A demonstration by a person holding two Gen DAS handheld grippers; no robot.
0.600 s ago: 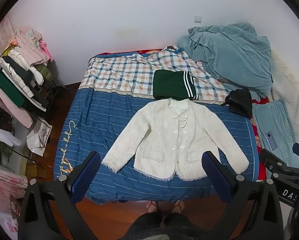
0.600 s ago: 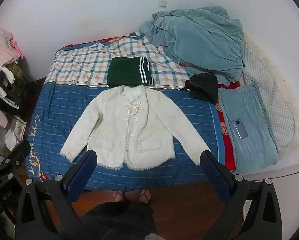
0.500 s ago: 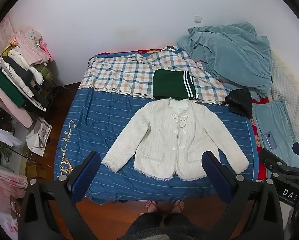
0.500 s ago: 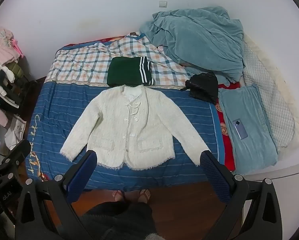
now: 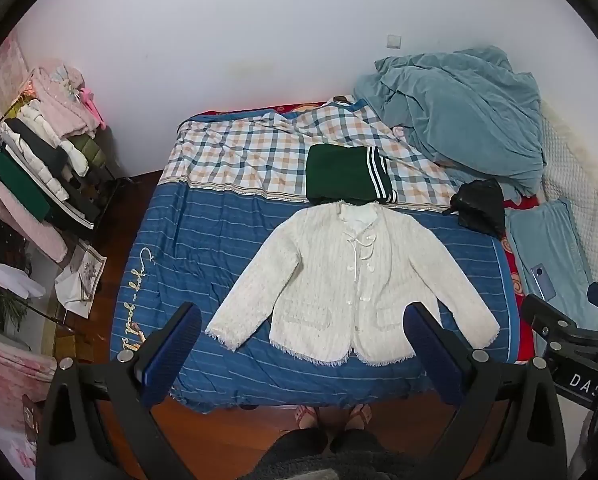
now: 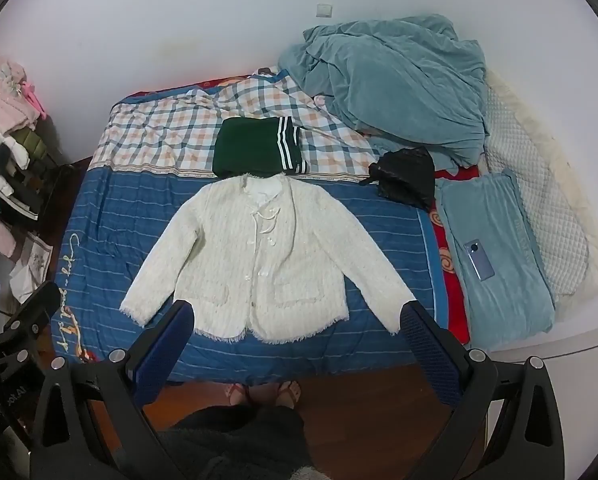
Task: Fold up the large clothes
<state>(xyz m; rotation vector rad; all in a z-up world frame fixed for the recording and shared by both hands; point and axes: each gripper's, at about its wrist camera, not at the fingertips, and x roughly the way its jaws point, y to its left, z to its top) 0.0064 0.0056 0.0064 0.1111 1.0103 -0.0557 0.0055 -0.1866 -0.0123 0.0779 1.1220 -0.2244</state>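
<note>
Jacket [image 5: 355, 280] flat on bed [image 5: 203, 240], unfolded. Left hand-held gripper [image 5: 303, 344] and right hand-held gripper [image 6: 299, 340] spread, empty, above hem. Risk: pinching one layer only, fold skews.

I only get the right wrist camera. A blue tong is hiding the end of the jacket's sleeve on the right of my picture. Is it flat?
Observer: Yes. The left wrist view shows the white jacket's sleeve end uncovered, flat on the blue bedcover.
Operator: Are the left tongs holding anything?
Observer: No. The left tongs are open and empty, above the near edge of the bed.
</note>
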